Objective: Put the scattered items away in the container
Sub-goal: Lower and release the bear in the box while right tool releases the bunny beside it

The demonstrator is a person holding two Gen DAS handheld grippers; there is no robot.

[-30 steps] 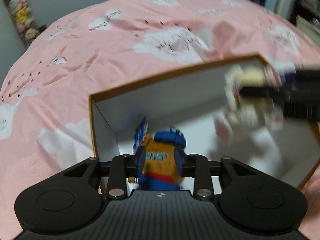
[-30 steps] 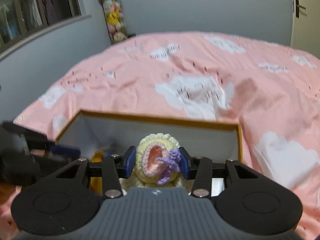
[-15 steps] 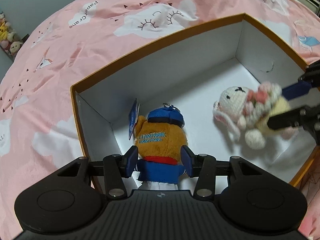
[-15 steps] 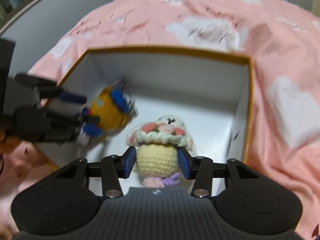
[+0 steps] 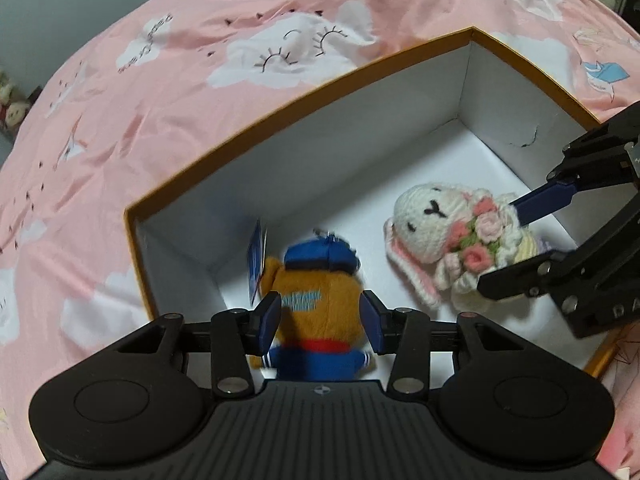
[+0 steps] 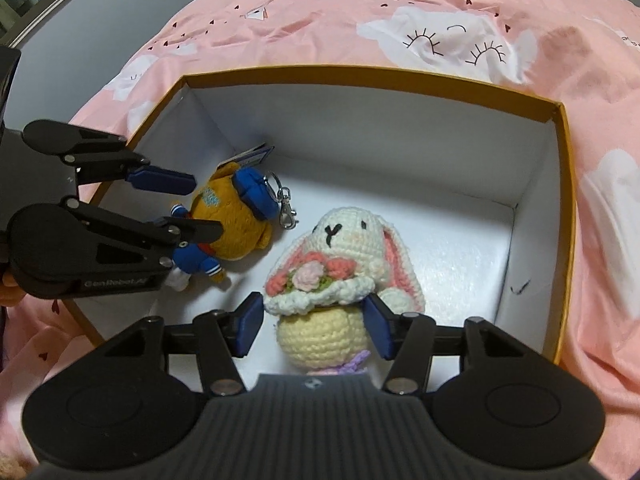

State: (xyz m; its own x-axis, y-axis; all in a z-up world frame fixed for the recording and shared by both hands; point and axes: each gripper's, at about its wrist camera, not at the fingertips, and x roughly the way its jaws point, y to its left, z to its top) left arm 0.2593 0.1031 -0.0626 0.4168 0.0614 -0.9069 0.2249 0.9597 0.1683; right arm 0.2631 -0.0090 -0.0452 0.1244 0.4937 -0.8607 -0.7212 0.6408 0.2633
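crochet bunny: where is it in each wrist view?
Left wrist: crochet bunny at right of centre, on the box floor, between the right gripper's fingers.
Right wrist: bottom centre, directly ahead of the camera.
Shared landmark: the orange-rimmed box, with the orange plush keychain beside the bunny.

On the black side plate of my left gripper (image 6: 192, 208) I can read "GenRobot.AI" in pale letters. The pink cloud-printed bedcover (image 6: 440, 8) carries "Paper Crane", upside down near its far edge. The brown plush bear's (image 5: 320, 304) chest lettering is too blurred to read.
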